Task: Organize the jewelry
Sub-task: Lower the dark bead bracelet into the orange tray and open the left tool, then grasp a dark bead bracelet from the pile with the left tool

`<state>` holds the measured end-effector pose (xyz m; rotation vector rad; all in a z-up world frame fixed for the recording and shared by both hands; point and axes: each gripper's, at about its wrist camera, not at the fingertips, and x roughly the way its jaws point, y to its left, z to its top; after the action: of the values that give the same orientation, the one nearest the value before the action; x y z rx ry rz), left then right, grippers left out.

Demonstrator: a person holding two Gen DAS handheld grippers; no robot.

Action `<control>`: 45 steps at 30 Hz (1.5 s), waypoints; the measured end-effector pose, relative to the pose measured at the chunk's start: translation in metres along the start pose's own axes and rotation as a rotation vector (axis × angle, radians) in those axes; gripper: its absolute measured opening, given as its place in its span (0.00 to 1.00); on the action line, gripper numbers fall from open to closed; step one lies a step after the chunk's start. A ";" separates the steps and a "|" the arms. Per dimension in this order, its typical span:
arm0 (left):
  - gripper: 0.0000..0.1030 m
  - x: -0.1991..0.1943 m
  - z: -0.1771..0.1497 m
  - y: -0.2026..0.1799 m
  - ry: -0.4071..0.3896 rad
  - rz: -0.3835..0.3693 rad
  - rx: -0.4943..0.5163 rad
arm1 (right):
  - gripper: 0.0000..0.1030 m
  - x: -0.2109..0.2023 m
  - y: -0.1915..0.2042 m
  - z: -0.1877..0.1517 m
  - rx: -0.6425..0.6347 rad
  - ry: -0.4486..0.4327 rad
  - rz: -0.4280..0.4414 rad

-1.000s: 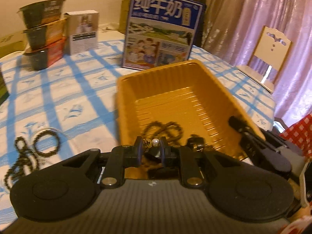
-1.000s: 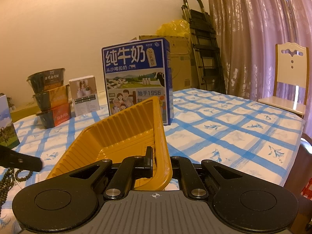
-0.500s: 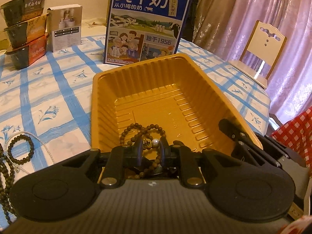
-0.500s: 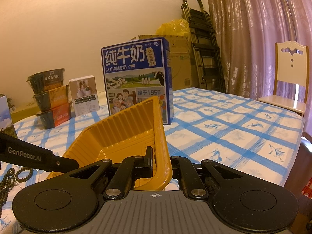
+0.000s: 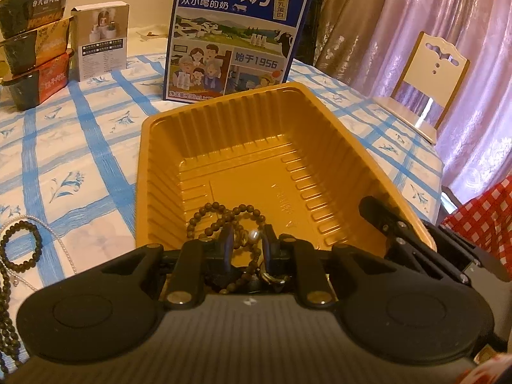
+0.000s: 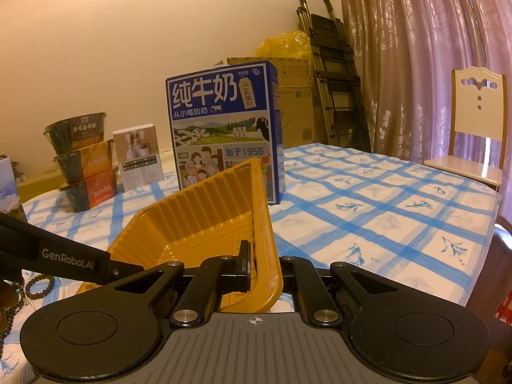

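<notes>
A yellow ribbed plastic tray sits on the blue-checked tablecloth. My left gripper hangs over the tray's near end. It is shut on a brown bead strand with a white pearl, and the strand's loops lie on the tray floor. My right gripper is shut on the tray's right wall, with one finger inside the tray. In the left wrist view the right gripper shows at the tray's right rim. The left gripper's arm reaches in from the left.
More dark bead bracelets and a thin chain lie on the cloth left of the tray. Behind the tray stand a blue milk carton, stacked bowls and a small white box. A chair stands past the table's right edge.
My left gripper has moved in over the tray's near end with the pearl strand, and its arm reaches further into the right wrist view. The right gripper and tray have kept still.
</notes>
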<state>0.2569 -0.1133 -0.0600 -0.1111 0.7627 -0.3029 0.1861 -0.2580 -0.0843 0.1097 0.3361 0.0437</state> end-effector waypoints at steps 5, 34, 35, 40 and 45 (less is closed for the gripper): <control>0.28 -0.007 0.002 0.002 -0.022 -0.017 -0.017 | 0.07 0.000 0.000 0.000 0.001 0.001 0.000; 0.38 -0.135 -0.077 0.133 0.003 0.385 -0.179 | 0.07 0.001 -0.001 -0.004 0.003 0.013 -0.010; 0.37 -0.133 -0.078 0.132 0.009 0.383 -0.179 | 0.07 0.001 -0.001 -0.004 0.002 0.013 -0.011; 0.37 -0.127 -0.082 0.128 0.015 0.371 -0.153 | 0.07 0.001 -0.001 -0.004 0.003 0.013 -0.010; 0.37 -0.113 -0.078 0.124 0.023 0.361 -0.096 | 0.07 0.001 -0.001 -0.004 0.003 0.014 -0.010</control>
<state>0.1542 0.0405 -0.0676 -0.0585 0.8046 0.0760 0.1861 -0.2585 -0.0884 0.1109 0.3504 0.0339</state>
